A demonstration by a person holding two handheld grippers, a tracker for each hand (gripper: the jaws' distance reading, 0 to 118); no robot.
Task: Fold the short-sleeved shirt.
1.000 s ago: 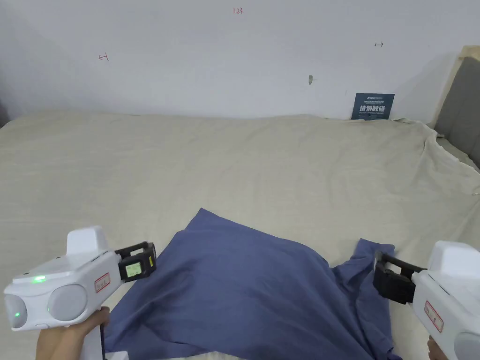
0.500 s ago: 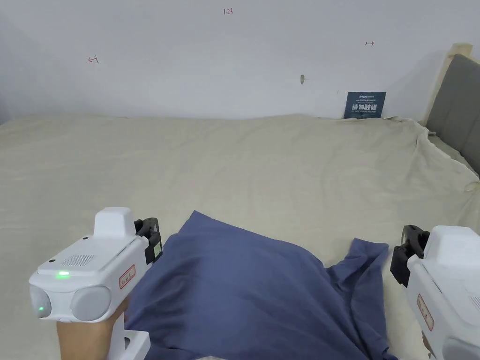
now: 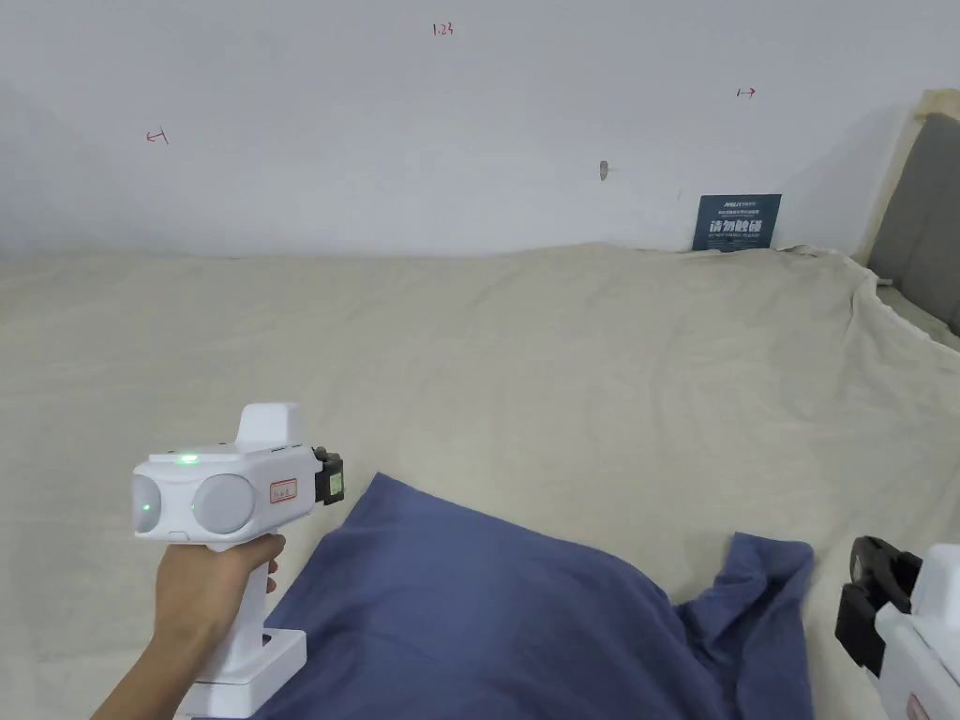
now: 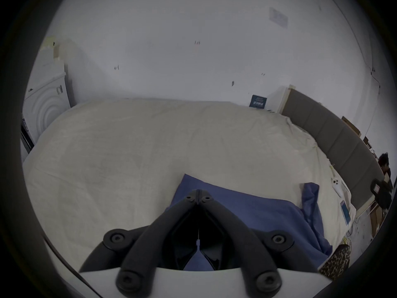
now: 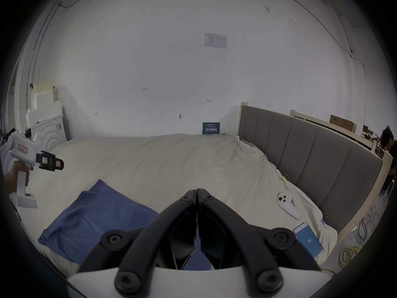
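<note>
**Both tools lifted clear of the shirt; fold not yet complete**

The blue short-sleeved shirt (image 3: 487, 619) lies on the bed (image 3: 525, 375) at its near edge, the main body spread fairly flat and one bunched flap (image 3: 759, 609) standing rumpled on the right side. A second ago your tools sat low at the cloth's left and right edges; now both are raised and drawn back from it. Your left tool (image 4: 198, 192) hovers above the shirt's far-left corner, jaws closed together with nothing between them. Your right tool (image 5: 196, 190) is likewise closed and empty, just off the right flap. In my judgement this marks a release between folds: the right flap needs smoothing or folding inward before you proceed.
</note>
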